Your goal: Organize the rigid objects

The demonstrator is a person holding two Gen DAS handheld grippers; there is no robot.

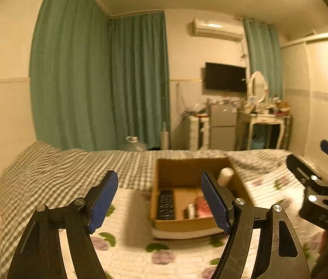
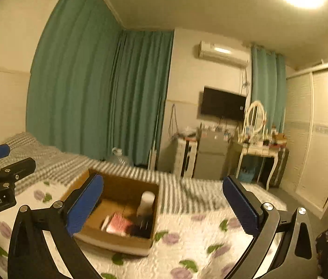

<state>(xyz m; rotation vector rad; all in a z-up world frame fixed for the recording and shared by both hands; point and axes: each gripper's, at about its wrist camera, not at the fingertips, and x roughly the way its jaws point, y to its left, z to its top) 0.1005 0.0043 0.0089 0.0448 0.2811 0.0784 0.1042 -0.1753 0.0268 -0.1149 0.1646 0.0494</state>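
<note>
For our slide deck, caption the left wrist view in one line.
Open left gripper above a floral quilt, facing a brown cardboard box holding a black remote control and white cylindrical bottle.

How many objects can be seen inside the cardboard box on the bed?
4: a remote control along the box's left side, a white bottle upright at the right wall, a red pack and a small roll mid-floor. More may be hidden.

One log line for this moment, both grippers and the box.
left gripper: open, empty | right gripper: open, empty | cardboard box: on bed, holds remote, white bottle
</note>
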